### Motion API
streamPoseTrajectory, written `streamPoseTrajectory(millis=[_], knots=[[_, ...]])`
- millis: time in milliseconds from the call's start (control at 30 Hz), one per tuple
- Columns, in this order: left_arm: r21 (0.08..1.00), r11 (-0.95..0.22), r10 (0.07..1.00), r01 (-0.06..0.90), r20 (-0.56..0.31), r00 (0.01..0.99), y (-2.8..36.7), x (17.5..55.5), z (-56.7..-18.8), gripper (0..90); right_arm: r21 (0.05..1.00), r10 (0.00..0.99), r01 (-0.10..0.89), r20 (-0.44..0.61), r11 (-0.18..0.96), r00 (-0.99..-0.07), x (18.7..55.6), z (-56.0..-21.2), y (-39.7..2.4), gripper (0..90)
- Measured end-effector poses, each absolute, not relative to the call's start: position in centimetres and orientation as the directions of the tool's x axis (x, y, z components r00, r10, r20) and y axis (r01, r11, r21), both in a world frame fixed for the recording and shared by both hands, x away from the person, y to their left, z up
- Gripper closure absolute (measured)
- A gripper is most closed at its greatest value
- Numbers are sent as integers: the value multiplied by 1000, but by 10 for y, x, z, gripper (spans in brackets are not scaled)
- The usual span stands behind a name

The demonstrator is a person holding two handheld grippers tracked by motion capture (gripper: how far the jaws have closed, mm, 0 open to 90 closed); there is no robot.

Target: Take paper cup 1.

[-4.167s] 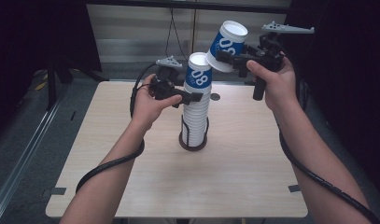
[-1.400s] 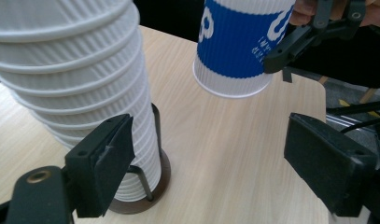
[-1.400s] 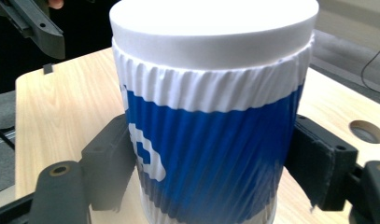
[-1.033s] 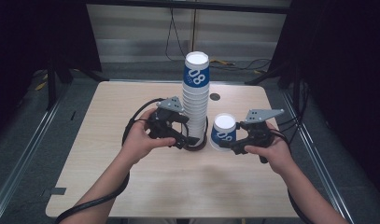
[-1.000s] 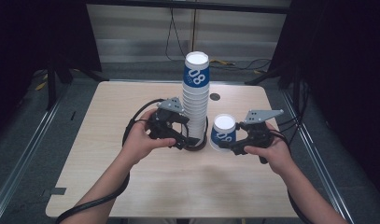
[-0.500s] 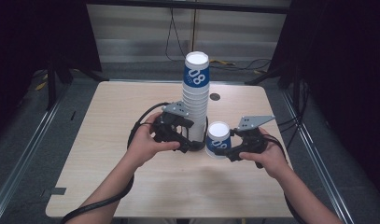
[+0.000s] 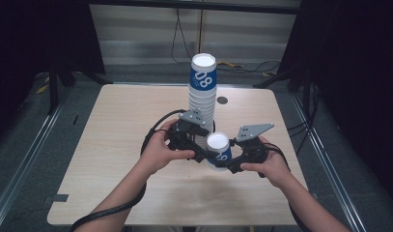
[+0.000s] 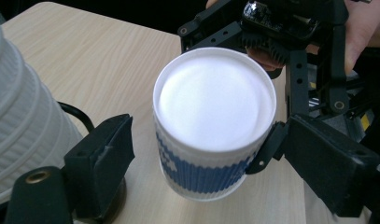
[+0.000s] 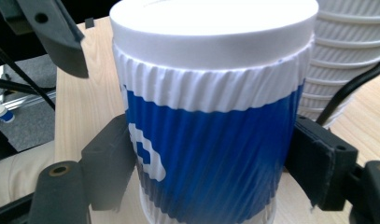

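Holding the single cup (image 7: 218,151) upside down, my right gripper (image 7: 231,161) has its 2 jaws pressed against the ribbed blue-and-white wall; in the right gripper view the cup (image 9: 211,112) sits squarely between the black pads (image 9: 108,161), which bear on its sides. The cup stands low over the wooden table (image 7: 112,125), just in front of the tall stack of cups (image 7: 202,89), and whether its rim rests on the wood I cannot tell.

My left gripper (image 7: 200,153) comes in from the opposite side. In the left gripper view its jaws stand apart around the same cup (image 8: 213,121): the pad (image 8: 103,158) on the left of that view has a clear gap to the cup wall, and the other jaw sits close by the cup without a visible press. So this gripper is spread about the cup, not clamped on it. The right gripper (image 8: 290,42) and the hand that carries it appear beyond the cup in that view.

The stack (image 8: 24,126) rises at the left edge of the left gripper view, near the left pad, and stands right behind the held cup in the right gripper view (image 9: 346,51). Both hands (image 7: 158,152) sit close together near the middle of the table, with cables trailing back toward me.
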State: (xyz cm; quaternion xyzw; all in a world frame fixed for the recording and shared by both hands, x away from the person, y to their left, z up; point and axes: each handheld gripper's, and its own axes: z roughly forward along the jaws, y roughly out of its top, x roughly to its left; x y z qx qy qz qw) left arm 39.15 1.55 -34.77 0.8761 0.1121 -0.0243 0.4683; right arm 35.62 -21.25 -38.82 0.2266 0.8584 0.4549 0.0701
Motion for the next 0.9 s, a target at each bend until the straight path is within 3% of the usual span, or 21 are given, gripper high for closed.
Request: streamPoseTrajectory(millis=[467,900], knots=[[797,-565,164,214,-146,976,10,392,-352,155,786,436,330,86,523,-896,358,-390,-208,222],[784,-580,162,220,-153,975,15,392,-355,156,674,400,322,43,665,-916,364,-383,-203,224]])
